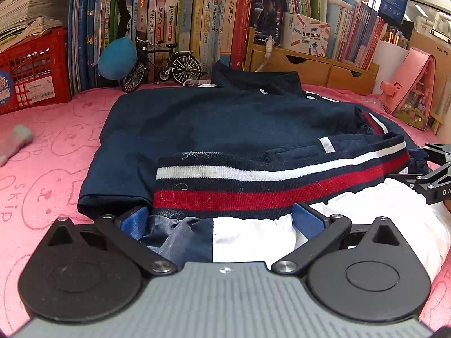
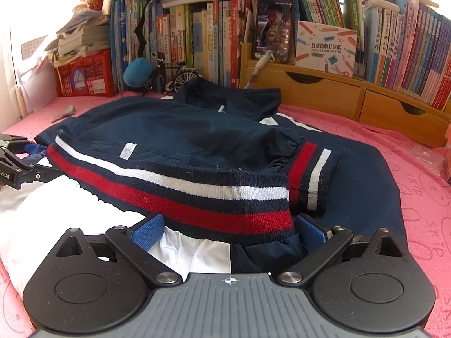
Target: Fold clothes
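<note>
A navy jacket (image 1: 214,118) with a red, white and navy striped hem (image 1: 253,194) lies on the pink cloth, its white part (image 1: 253,242) nearest the camera. My left gripper (image 1: 221,219) is open, its blue pads (image 1: 135,219) spread wide at the left end of the hem. In the right wrist view my right gripper (image 2: 229,231) is open too, with the hem (image 2: 197,205) lying across the gap at its right end. A striped cuff (image 2: 310,177) rests beside it. Each gripper shows at the other view's edge: the right gripper (image 1: 431,169), the left gripper (image 2: 14,163).
The pink cloth (image 1: 42,169) covers the surface. At the back stand a row of books (image 1: 183,22), a model bicycle (image 1: 163,64), a red crate (image 1: 31,76), a wooden drawer unit (image 2: 338,95) and a phone (image 2: 272,25). A grey scrap (image 1: 17,140) lies at the left.
</note>
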Available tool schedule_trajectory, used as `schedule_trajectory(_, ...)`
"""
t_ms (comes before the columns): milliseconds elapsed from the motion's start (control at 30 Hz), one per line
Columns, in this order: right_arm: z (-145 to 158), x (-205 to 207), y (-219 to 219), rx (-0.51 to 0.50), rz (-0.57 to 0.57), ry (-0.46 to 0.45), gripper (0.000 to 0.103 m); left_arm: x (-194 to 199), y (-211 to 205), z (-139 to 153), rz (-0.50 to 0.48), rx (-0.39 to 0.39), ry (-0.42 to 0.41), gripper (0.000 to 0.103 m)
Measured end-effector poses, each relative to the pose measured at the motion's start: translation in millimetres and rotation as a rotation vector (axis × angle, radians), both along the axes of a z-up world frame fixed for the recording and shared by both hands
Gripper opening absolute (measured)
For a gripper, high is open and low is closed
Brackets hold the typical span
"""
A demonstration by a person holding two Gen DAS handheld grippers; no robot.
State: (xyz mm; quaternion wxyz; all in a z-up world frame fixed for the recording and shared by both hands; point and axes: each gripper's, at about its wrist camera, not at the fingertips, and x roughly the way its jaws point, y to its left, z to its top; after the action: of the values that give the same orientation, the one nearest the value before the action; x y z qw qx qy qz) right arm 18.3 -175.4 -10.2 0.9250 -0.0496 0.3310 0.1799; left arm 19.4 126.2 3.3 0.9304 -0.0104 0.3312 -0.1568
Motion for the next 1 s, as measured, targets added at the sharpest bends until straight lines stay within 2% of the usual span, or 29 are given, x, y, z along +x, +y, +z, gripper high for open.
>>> schedule_trajectory(167,0,-5,-1,0.022,0.003,0.005,0.091,-2,-4,2,0.014,0.013,-0.005,0.102)
schedule_trajectory(200,0,-6,-1,0.027,0.004,0.002,0.085,-4,-4,3,0.027,0.007,-0.016,0.101)
schedule_trajectory(267,2,-11,-2,0.04,0.007,0.002,0.072,-11,-3,5,0.051,-0.003,-0.055,0.087)
schedule_trajectory(300,4,-14,-4,0.058,0.011,0.005,0.06,-15,-3,8,0.065,0.013,-0.083,0.081)
schedule_trajectory(333,6,-17,-5,0.072,0.017,0.012,0.047,-19,-3,10,0.08,0.042,-0.108,0.062)
schedule_trajectory(367,8,-20,-6,0.084,0.023,0.019,0.041,-22,-4,12,0.086,0.071,-0.131,0.047)
schedule_trajectory(400,10,-23,-6,0.091,0.034,0.021,0.032,-26,-3,15,0.078,0.08,-0.153,0.044)
schedule_trajectory(433,13,-26,-5,0.091,0.042,0.017,0.029,-31,-2,17,0.063,0.076,-0.176,0.042)
schedule_trajectory(500,20,-34,-3,0.076,0.052,-0.018,0.029,-36,3,20,0.042,0.055,-0.202,0.044)
schedule_trajectory(567,25,-36,-5,0.068,0.066,-0.031,0.038,-36,8,20,0.041,0.04,-0.197,0.049)
schedule_trajectory(633,24,-30,-15,0.085,0.031,-0.018,0.059,-35,13,21,0.047,0.021,-0.192,0.051)
schedule_trajectory(667,22,-27,-23,0.11,0.013,-0.005,0.062,-36,15,22,0.046,0.009,-0.199,0.055)
schedule_trajectory(700,20,-23,-32,0.146,-0.003,0.011,0.065,-40,18,25,0.029,-0.009,-0.213,0.059)
schedule_trajectory(767,15,-20,-44,0.188,-0.019,0.032,0.066,-49,20,30,-0.026,-0.051,-0.252,0.074)
schedule_trajectory(867,7,-15,-61,0.249,-0.042,0.062,0.072,-57,16,38,-0.1,-0.082,-0.303,0.083)
schedule_trajectory(933,5,-13,-58,0.23,-0.041,0.052,0.074,-48,9,36,-0.088,-0.052,-0.269,0.088)
schedule_trajectory(1000,4,-14,-51,0.177,-0.036,0.036,0.076,-29,7,25,-0.026,-0.018,-0.165,0.087)
